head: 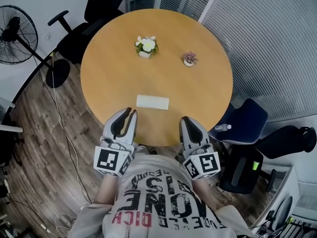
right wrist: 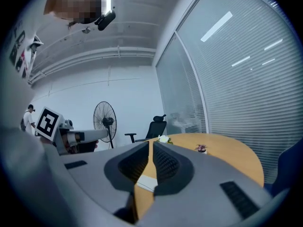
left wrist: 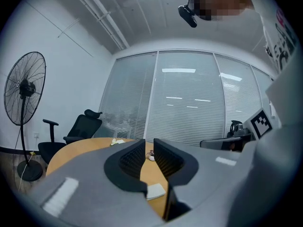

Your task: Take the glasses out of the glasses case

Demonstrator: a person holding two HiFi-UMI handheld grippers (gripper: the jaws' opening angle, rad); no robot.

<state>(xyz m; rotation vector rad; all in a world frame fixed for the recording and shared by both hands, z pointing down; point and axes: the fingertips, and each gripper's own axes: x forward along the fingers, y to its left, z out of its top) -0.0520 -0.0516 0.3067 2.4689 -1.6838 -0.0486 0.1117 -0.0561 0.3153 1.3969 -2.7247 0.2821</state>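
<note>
My left claw stands with its jaws spread and nothing between them. My right claw has its jaws pressed together, also empty. Both hang at the near edge of the round table, one to each side, pointing roughly level across it.

The glasses case, a flat white oblong, lies on the table just inside that near edge, between my two claws and slightly ahead of them. Neither claw touches it. It looks closed to me, and I see no glasses anywhere, so I judge that nothing of the task is done. I have yet to reach the case, hold it, open it and lift the glasses out.

Nothing lies between my claws and the case. Toward the far edge stand a small pot of white flowers and a smaller pink plant, both well apart from the case. Off the table are a standing fan, a black office chair and a blue chair.
</note>
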